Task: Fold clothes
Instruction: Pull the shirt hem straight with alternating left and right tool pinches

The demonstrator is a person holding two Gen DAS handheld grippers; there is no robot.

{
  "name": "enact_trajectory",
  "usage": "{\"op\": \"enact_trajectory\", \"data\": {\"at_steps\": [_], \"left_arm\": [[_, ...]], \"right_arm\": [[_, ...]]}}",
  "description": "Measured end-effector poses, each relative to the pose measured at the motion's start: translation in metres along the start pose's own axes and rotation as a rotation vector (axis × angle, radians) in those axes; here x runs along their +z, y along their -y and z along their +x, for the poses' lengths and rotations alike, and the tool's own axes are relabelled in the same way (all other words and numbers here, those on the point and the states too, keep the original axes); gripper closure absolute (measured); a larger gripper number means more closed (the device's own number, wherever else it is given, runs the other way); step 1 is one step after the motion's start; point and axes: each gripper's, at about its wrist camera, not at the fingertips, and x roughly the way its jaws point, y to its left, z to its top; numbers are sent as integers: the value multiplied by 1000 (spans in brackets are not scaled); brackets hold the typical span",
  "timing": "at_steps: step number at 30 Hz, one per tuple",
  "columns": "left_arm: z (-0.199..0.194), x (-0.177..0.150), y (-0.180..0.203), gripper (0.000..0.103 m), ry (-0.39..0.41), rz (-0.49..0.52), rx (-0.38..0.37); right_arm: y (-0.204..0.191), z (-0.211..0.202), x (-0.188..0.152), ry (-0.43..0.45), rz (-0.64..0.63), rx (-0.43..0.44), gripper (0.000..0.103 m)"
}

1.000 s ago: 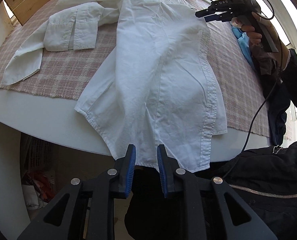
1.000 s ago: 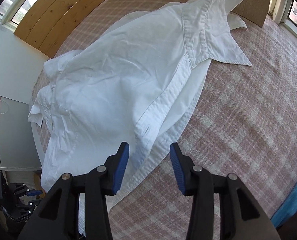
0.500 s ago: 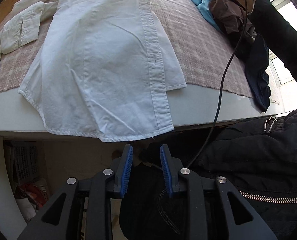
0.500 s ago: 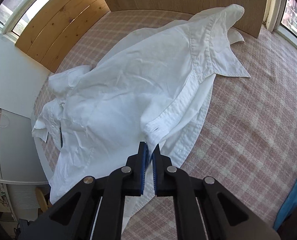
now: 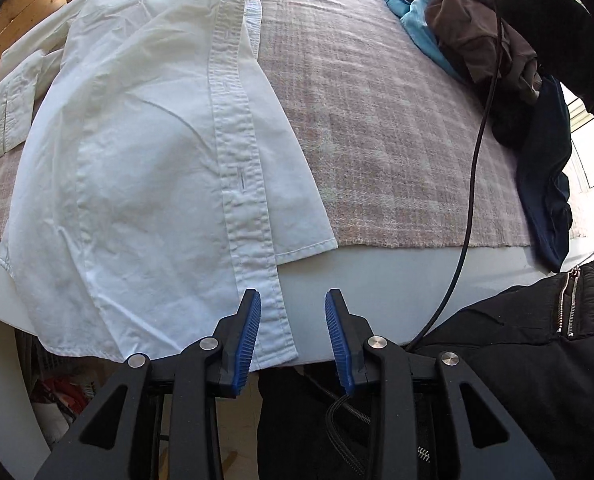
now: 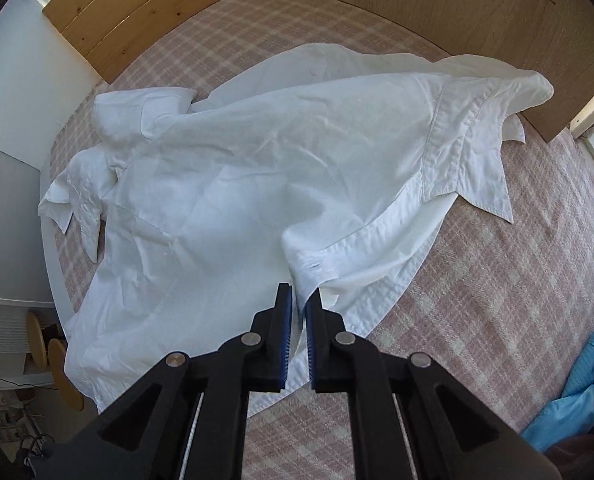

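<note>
**Operator:** On the plaid cloth (image 5: 377, 128) over the tabletop (image 5: 377, 280) lies the shirt (image 6: 257, 184), front up, its hem hanging past the near edge. What has hold of it?

**Technician:** The right gripper (image 6: 300, 312) has its jaws pinched nearly together on the placket (image 5: 233, 128) just below the collar (image 6: 469, 152); a fold of white fabric sits between the pads. The left gripper (image 5: 293, 320) stands with jaws partly open, straddling the lower end of the placket near the hem. One pad is at the fabric edge, the other over bare tabletop. Nothing is clamped there.

**Operator:** Failure modes from this state?

**Technician:** Three, as a judgement.
1. The right grip is on a narrow bunch of cloth. A sideways pull could slip it out, or drag only the top panel and leave the lower panel behind.
2. The left jaws are offset from the placket. Closing as positioned may catch a single edge, or miss and close on nothing.
3. The hem overhangs the tabletop. An uneven lift could let the shirt slide off toward the floor.

**Operator:** Anything nearby that interferes?

**Technician:** The black cable (image 5: 477, 152) runs across the cloth and down to the person's jacket (image 5: 517, 340); it could snag on a sweeping fold. The clothes pile (image 5: 477, 40) lies well apart, at the far right.

**Operator:** Markings?

**Technician:** No brand, label or legible writing is visible on the shirt, the grippers or the surroundings.
</note>
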Motion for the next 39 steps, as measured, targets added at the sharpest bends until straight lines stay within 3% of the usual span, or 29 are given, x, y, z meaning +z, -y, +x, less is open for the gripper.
{"op": "enact_trajectory", "data": {"at_steps": [4,6,8,13,18,22,25,31,39], "left_arm": [[11,3,0,74,-29,-35,41],[13,4,-4,83,-34,-61,53],[15,3,-10,103,-46,-98,64],[7,-6,-25,103,-34,-177,22],[-7,-14,-38,103,8,-243,10],[-8,-13,-32,103,12,-212,20],[-1,-3,-21,97,-10,-170,56],[13,4,-24,102,-39,-161,115],[13,0,-30,103,-22,-178,77]], "right_arm": [[4,13,-6,-34,-28,2,92],[3,13,-7,-40,-48,15,87],[4,9,-8,-40,-64,29,84],[13,-6,-9,-35,-86,73,73],[38,-19,2,8,20,87,61],[47,-19,13,-2,80,109,61],[46,-23,20,4,88,98,61],[62,-9,39,-18,174,26,61],[81,27,48,-60,254,94,61]]}}
